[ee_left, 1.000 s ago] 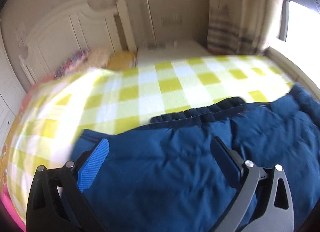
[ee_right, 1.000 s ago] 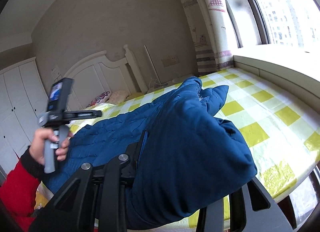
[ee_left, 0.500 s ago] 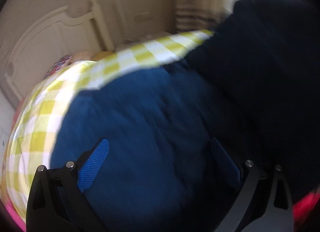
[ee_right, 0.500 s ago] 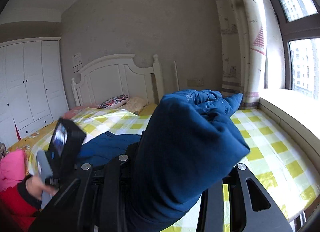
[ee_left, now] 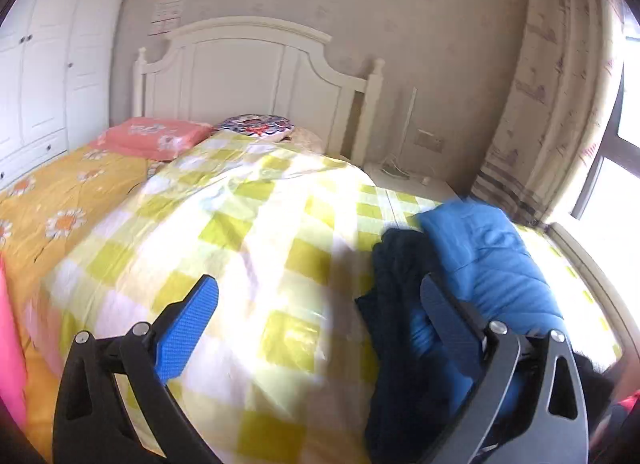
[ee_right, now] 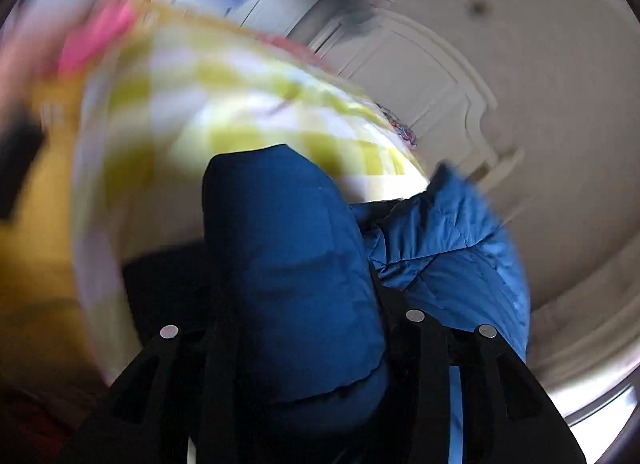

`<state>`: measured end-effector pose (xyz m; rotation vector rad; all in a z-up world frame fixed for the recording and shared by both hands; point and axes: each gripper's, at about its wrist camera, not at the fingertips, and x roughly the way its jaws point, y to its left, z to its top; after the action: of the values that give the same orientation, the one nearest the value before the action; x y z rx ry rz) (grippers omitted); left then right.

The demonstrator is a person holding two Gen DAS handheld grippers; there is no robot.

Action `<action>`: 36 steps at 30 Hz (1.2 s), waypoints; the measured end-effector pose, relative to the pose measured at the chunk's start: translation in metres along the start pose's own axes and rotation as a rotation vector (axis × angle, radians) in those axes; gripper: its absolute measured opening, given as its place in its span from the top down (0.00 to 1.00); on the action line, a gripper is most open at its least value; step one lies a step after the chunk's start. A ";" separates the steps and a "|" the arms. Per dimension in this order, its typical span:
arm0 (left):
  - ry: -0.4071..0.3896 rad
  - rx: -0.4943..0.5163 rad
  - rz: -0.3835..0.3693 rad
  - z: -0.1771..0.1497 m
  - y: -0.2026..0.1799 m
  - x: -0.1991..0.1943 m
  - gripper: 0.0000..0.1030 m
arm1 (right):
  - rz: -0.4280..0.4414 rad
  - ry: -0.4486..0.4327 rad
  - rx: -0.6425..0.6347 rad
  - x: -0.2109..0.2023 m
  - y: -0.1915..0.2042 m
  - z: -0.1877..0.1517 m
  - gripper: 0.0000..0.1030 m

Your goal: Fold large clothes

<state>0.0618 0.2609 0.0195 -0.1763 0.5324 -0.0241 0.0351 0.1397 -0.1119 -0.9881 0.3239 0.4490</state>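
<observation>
Since a second earlier, both claws had swung across the bed and the blue padded jacket [ee_left: 496,264] had gone from lying spread under the left claw to sitting bunched at its right side. Its left claw [ee_left: 320,304] stood released, blue pads wide apart over the yellow checked quilt [ee_left: 248,232], nothing between them; the jacket and its dark lining lay just behind the right-hand finger. In the right wrist view, heavily blurred and tilted, the right claw [ee_right: 296,344] was clenched on a thick fold of the jacket [ee_right: 288,256], its jaws having just eased slightly wider with the fabric still filling them. White headboard [ee_left: 256,68] and pink pillow [ee_left: 156,136] stood beyond.
</observation>
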 end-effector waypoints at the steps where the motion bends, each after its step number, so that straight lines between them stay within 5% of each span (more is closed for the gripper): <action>1: 0.011 0.016 -0.020 0.003 -0.003 0.004 0.03 | -0.047 -0.009 -0.053 0.003 0.015 -0.001 0.61; 6: 0.088 0.189 -0.191 0.040 -0.058 0.049 0.03 | -0.028 0.000 -0.035 0.009 0.006 -0.004 0.60; 9: 0.121 0.365 -0.218 0.063 -0.119 0.081 0.03 | -0.049 -0.003 -0.063 0.010 0.013 0.001 0.59; 12: 0.185 0.512 -0.198 0.057 -0.169 0.123 0.03 | -0.044 -0.015 -0.072 0.011 0.015 0.001 0.58; 14: 0.252 0.585 -0.104 0.041 -0.184 0.164 0.03 | -0.039 -0.040 -0.089 0.010 0.015 -0.001 0.57; 15: 0.283 0.581 -0.084 0.034 -0.180 0.181 0.02 | -0.035 -0.051 -0.094 0.008 0.016 -0.003 0.57; 17: 0.339 0.438 -0.184 0.021 -0.150 0.206 0.02 | -0.014 -0.073 -0.105 -0.001 0.017 -0.011 0.55; 19: 0.353 0.342 -0.207 0.015 -0.126 0.213 0.02 | 0.031 -0.069 -0.113 -0.004 0.015 -0.014 0.53; 24: 0.267 0.333 -0.111 -0.006 -0.105 0.205 0.02 | 0.245 -0.063 0.012 -0.030 -0.022 -0.023 0.49; 25: 0.256 0.334 -0.102 -0.005 -0.108 0.205 0.02 | 0.341 -0.094 0.091 -0.044 -0.040 -0.030 0.39; 26: 0.251 0.326 -0.101 -0.007 -0.106 0.205 0.02 | 0.412 -0.128 0.145 -0.058 -0.053 -0.038 0.18; 27: 0.254 0.319 -0.107 -0.004 -0.106 0.203 0.02 | 0.450 -0.156 0.176 -0.070 -0.063 -0.045 0.13; 29: 0.258 0.312 -0.118 -0.002 -0.106 0.208 0.02 | 0.484 -0.202 0.221 -0.096 -0.084 -0.063 0.16; 31: 0.256 0.310 -0.121 -0.001 -0.105 0.206 0.02 | 0.463 -0.195 0.291 -0.105 -0.108 -0.079 0.33; 36: 0.241 0.317 -0.104 -0.002 -0.106 0.203 0.02 | 0.450 -0.155 0.666 -0.072 -0.174 -0.109 0.46</action>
<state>0.2380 0.1424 -0.0653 0.1103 0.7509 -0.2319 0.0536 -0.0510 -0.0089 -0.2210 0.5154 0.7585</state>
